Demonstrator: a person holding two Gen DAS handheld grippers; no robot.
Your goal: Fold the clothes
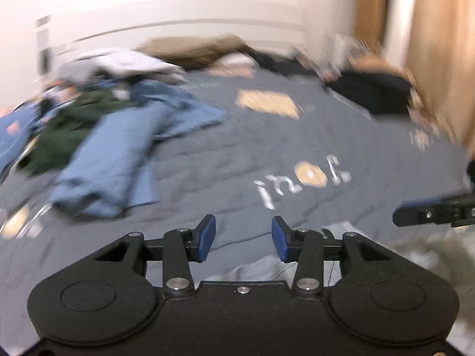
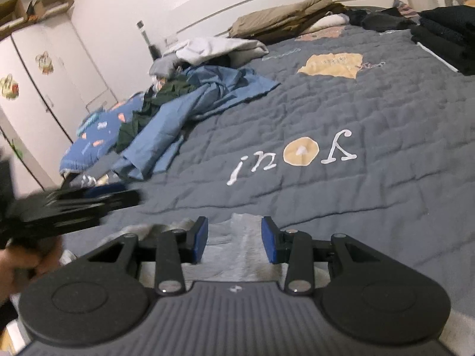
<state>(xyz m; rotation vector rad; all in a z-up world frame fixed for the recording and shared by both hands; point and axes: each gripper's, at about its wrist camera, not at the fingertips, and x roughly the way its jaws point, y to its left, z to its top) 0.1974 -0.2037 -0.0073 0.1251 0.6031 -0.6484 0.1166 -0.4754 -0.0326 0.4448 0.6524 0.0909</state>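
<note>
A light grey garment [image 2: 237, 246] lies flat on the grey-blue quilt [image 2: 356, 207] at the bed's near edge. My right gripper [image 2: 234, 238] hovers over it, open, and the cloth shows under the gap without either pad pressing it. My left gripper [image 1: 243, 237] is open too, with only quilt behind its gap. The grey garment [image 1: 255, 267] lies just below it. The left wrist view is blurred. In it the right gripper [image 1: 430, 213] juts in from the right. In the right wrist view the left gripper [image 2: 89, 204] is a dark blur held by a hand [image 2: 17, 264].
A heap of loose clothes sits far left: a blue garment [image 2: 166, 136], a dark green one [image 2: 139, 118], and pale grey ones [image 2: 207, 47]. Folded black clothes [image 2: 445, 35] are stacked at the far right. A khaki bundle [image 2: 282, 14] lies by the headboard. White cupboards [image 2: 44, 89] stand at the left.
</note>
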